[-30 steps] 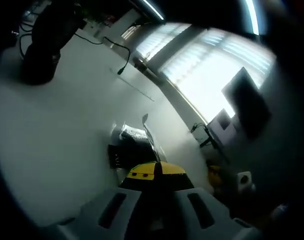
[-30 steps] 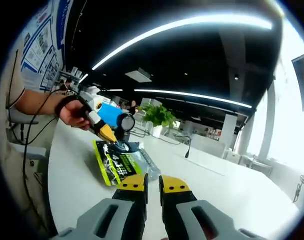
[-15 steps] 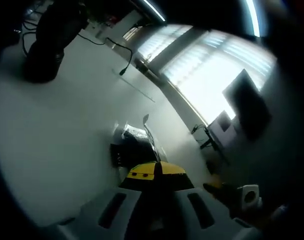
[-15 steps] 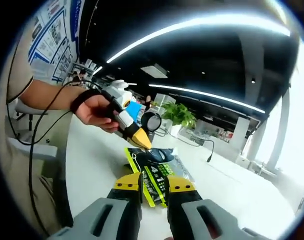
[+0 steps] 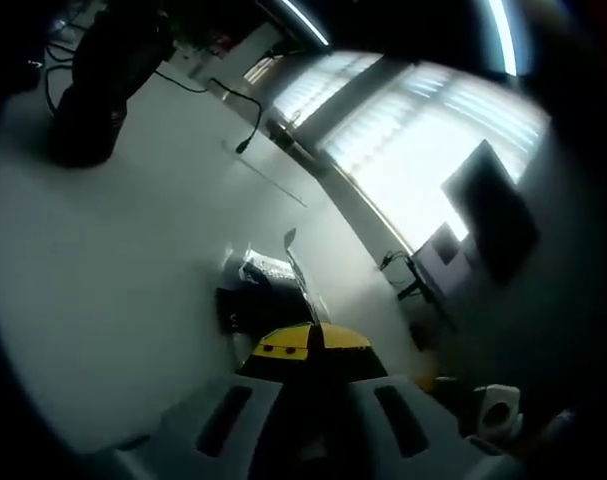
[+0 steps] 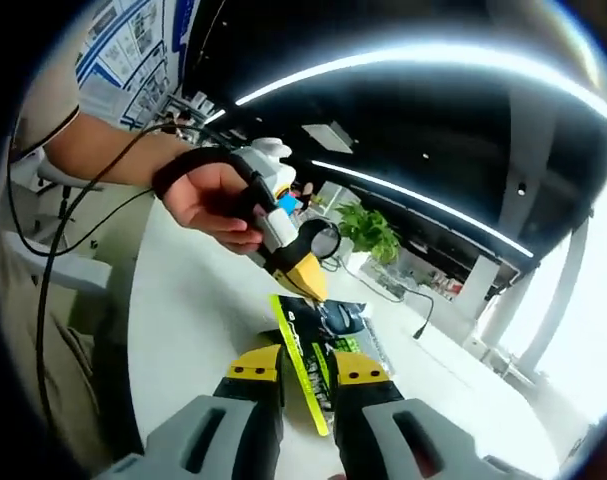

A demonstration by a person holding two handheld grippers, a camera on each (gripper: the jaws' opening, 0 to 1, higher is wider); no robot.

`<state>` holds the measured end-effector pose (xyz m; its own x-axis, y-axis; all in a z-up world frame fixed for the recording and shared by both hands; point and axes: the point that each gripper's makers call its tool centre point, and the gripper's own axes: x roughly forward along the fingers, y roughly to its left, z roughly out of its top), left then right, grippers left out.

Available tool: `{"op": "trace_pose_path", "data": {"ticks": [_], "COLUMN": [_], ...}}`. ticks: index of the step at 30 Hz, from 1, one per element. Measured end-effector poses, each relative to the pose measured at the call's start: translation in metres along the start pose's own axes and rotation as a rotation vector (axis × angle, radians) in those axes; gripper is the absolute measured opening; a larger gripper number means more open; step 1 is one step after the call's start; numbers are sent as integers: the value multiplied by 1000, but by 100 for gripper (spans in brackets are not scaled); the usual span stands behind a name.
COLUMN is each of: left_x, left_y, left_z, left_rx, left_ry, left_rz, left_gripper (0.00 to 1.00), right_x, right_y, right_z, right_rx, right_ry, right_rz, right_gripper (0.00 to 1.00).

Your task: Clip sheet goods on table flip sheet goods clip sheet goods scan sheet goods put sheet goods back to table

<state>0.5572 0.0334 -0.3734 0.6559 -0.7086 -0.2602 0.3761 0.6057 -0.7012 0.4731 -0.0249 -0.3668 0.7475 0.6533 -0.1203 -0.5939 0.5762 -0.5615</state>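
Right gripper (image 6: 308, 372) jaws slightly parted, near edge of green-black packet (image 6: 321, 352) between the tips; grip not confirmed. Left gripper (image 6: 305, 280) yellow tips clenched on packet's far edge, packet partly lifted off white table (image 6: 193, 330). Packet looked thin, light, floppy, glossy — likely slippery; best pinched at sealed edge. Person's left hand (image 6: 211, 198) came in from left, wrist strapped, cable trailing. In left gripper view, left gripper's tips (image 5: 313, 340) met over dark packet (image 5: 268, 290).

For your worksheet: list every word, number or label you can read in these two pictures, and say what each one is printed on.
None can be read for certain.
Green and black packet: large print along its yellow-green edge, too blurred to read.
Wall posters: text too small.
White table: no print.
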Motion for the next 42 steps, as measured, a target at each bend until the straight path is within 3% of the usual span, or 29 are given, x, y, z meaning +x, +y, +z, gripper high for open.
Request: {"op": "trace_pose_path", "data": {"ticks": [13, 18, 26, 35, 42], "left_x": [-1, -1, -2, -3, -4], "left_y": [-2, -2, -6, -8, -7], "left_z": [0, 0, 0, 1, 2], "left_rx": [-7, -9, -14, -14, -14], "left_ry": [-13, -21, -35, -46, -50], "left_rz": [-5, -3, -9, -12, -9], "left_gripper": [0, 0, 0, 0, 0], "right_x": [15, 21, 28, 34, 33], "right_y": [11, 7, 12, 11, 6], "right_z": [1, 0, 0, 5, 10], "right_rx": [-122, -227, -306, -357, -366], "right_ry": [35, 66, 87, 93, 78], "right_rz": [0, -43, -68, -102, -133], "right_gripper": [14, 13, 13, 11, 0]}}
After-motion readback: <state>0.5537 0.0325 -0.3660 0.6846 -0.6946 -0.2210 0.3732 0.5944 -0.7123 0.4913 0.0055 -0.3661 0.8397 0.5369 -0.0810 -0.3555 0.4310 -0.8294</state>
